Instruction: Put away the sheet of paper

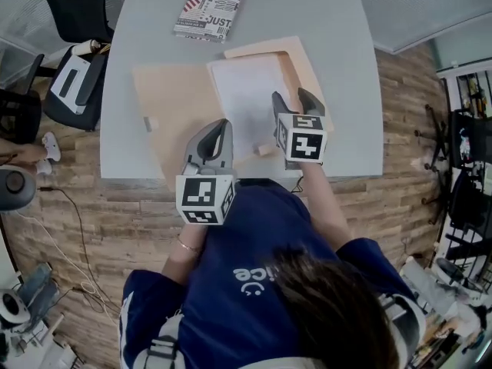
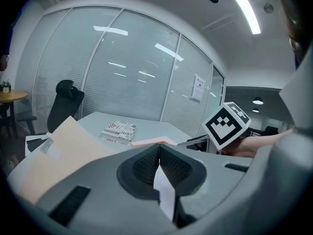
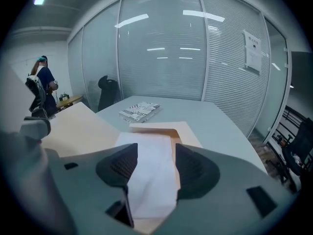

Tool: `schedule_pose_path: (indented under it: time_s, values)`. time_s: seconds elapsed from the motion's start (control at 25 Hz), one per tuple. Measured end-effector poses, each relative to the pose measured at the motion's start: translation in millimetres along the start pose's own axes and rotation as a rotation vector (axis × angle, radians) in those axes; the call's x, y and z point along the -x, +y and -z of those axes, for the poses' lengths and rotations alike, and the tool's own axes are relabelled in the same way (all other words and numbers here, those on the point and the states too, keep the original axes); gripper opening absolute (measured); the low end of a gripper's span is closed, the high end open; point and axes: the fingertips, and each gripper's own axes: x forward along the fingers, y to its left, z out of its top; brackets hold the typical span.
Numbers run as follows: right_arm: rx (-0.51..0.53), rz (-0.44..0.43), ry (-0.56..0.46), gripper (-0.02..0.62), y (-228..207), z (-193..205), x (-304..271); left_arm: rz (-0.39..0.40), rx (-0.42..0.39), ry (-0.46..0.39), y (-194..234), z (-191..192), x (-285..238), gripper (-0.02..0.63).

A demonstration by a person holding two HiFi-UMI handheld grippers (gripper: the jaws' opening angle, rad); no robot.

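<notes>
A white sheet of paper [image 1: 247, 98] lies on an open tan folder [image 1: 165, 102] on the grey desk [image 1: 338, 91], its long axis running away from the person. The left gripper's [image 1: 221, 127] jaws are closed on its near left corner. The right gripper [image 1: 296, 102] hangs over its right edge, jaws wide and gripping nothing. Beyond lies a booklet [image 1: 209, 10] printed "JUST".

matt paper sheet [image 1: 246, 102], wood floor [image 1: 100, 229] (rough planks)

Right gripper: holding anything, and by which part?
Nothing. The right gripper stands open above the sheet of paper, which lies in the folder.
</notes>
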Motion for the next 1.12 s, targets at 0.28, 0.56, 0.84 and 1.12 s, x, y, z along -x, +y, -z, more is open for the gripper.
schedule_pose_path:
  time_s: [0.28, 0.56, 0.84, 1.12]
  values:
    - [-0.091, 0.013, -0.139, 0.216, 11, 16, 48, 0.063, -0.023, -0.008, -10, 8, 12, 0.005]
    - [-0.111, 0.021, -0.115, 0.212, 30, 57, 73, 0.148, -0.058, 0.028, -30, 24, 20, 0.005]
    - [-0.108, 0.027, -0.129, 0.163, 43, 74, 92, 0.202, -0.077, 0.046, -46, 37, 25, 0.006]
    - [-0.091, 0.09, -0.176, 0.011, 38, 65, 100, 0.201, -0.077, 0.042, -48, 40, 26, 0.005]
